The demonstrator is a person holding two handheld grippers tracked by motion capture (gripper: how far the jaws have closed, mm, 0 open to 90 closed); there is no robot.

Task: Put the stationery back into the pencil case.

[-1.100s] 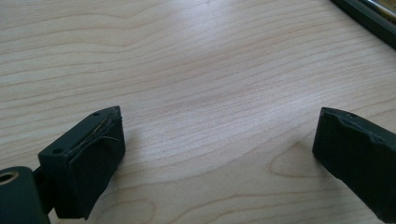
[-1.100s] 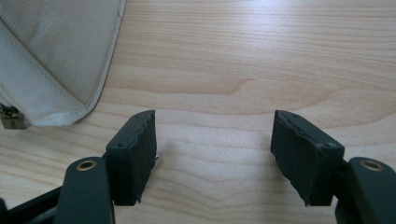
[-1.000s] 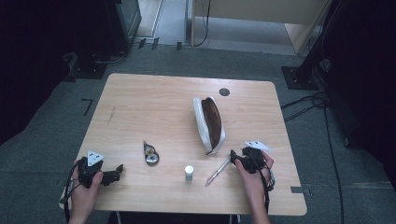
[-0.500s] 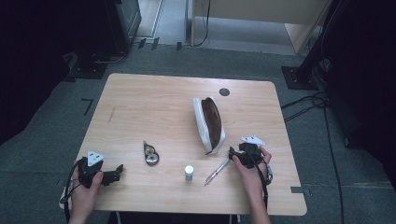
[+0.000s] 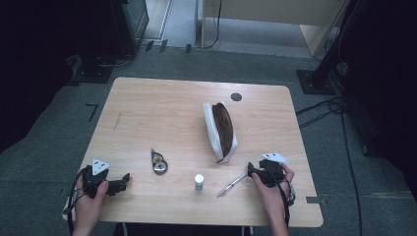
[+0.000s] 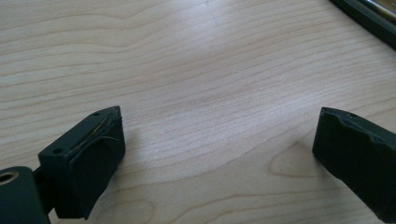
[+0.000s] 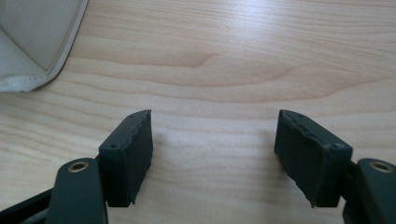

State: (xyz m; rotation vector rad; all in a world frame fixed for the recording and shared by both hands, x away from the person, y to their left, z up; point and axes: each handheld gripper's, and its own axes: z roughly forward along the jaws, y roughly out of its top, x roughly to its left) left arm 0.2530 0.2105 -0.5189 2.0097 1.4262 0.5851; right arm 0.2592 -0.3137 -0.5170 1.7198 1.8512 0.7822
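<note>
pen [image 5: 232, 184] lies on the table [image 5: 162, 115] just left of the right gripper [image 5: 256, 172], whose jaws gape wide, empty; left gripper [image 5: 123, 183] likewise.

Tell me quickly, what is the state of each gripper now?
Left gripper: open, holding nothing.
Right gripper: open, holding nothing.

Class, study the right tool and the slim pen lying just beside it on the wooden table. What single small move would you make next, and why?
Probably slide the right tool a little leftward onto the slim pen and close on it. Its jaws stand open and empty over bare wooden table, the pen lies just beside them, and the open white pencil case with a brown inside waits close by.
</note>
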